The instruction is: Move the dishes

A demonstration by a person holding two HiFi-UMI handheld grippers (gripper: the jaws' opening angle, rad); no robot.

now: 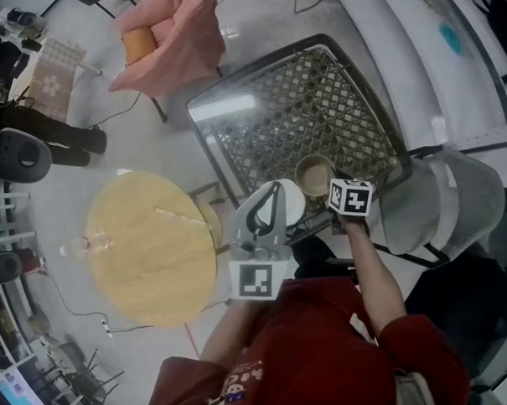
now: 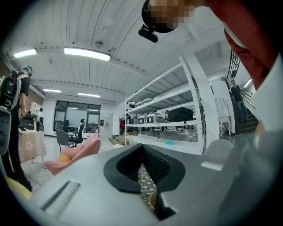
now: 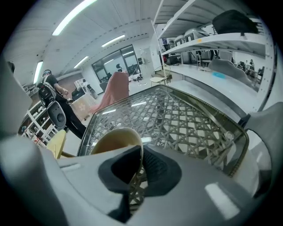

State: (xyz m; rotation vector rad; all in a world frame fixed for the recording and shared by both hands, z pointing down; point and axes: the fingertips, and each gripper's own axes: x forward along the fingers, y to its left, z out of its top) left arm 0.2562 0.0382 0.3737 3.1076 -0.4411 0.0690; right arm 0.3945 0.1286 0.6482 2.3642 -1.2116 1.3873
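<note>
A beige bowl (image 1: 313, 174) hangs over the near edge of the glass-topped lattice table (image 1: 316, 94). My right gripper (image 1: 335, 184) is shut on the bowl's near rim. In the right gripper view the bowl (image 3: 112, 141) tilts at the left, its rim pinched in the right gripper (image 3: 140, 165). A white plate (image 1: 291, 202) lies just left of the bowl, partly under my left gripper (image 1: 276, 190). In the left gripper view the left gripper (image 2: 142, 165) is shut with nothing seen between its pads. Only lattice and a sliver of the bowl (image 2: 152, 199) show beyond it.
A round wooden table (image 1: 151, 248) stands at the left with a small bottle (image 1: 86, 244) on it. A grey chair (image 1: 455, 197) is at the right of the glass table (image 3: 177, 114). Pink cloth (image 1: 175, 33) drapes a chair at the back. A person (image 1: 41, 131) is at the far left.
</note>
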